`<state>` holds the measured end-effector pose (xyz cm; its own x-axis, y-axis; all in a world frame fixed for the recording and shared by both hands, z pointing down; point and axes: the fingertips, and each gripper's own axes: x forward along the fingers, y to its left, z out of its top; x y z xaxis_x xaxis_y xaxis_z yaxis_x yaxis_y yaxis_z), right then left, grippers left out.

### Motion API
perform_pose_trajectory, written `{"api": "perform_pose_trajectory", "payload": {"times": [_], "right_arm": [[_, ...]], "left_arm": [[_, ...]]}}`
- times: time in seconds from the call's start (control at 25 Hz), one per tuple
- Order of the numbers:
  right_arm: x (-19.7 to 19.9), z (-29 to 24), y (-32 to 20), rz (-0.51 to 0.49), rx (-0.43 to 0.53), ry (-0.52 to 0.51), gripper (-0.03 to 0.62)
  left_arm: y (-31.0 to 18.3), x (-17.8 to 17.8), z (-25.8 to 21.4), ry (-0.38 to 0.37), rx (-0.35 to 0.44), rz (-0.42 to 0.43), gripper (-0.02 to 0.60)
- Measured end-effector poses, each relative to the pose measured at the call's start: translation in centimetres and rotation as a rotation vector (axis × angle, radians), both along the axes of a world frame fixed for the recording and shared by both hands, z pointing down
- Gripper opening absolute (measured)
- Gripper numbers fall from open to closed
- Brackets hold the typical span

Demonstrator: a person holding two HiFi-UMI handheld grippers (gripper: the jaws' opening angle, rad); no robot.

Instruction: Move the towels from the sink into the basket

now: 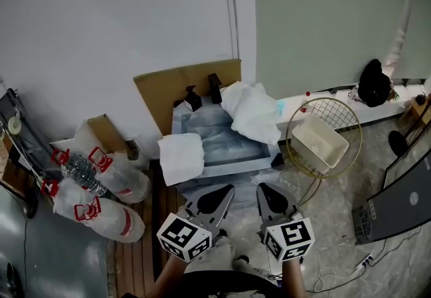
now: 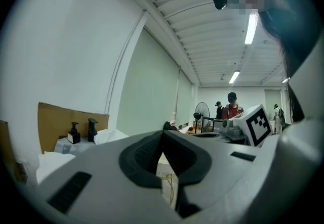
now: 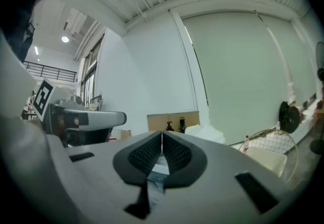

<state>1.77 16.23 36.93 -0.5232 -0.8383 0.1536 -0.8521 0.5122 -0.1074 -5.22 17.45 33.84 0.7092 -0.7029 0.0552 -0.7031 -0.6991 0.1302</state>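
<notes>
The steel sink stands against the wall, ahead of both grippers. One white towel hangs over its left rim. A second, crumpled white towel lies on its back right corner; it also shows as a white towel in the right gripper view. A white plastic basket sits inside a gold wire ring right of the sink. My left gripper and right gripper hover side by side short of the sink's front edge. Both are shut with nothing between the pads.
A soap bottle and black faucet stand at the sink's back, before a cardboard sheet. White bags with red handles lie at the left. A laptop and cables are at the right. People stand far off.
</notes>
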Motion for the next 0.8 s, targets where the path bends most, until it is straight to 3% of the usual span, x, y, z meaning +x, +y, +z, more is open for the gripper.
{"api": "perform_pose_trajectory", "payload": {"times": [0.32, 0.8], "right_arm": [[-0.2, 1.4, -4.9, -0.002, -0.025, -0.006, 0.008], [-1.8, 3.1, -19.3, 0.031, -0.077, 0.037, 0.009]], "left_arm": [[-5.1, -0.7, 1.6, -0.008, -0.028, -0.013, -0.002], [-19.7, -2.0, 2.6, 0.012, -0.052, 0.037, -0.002]]}}
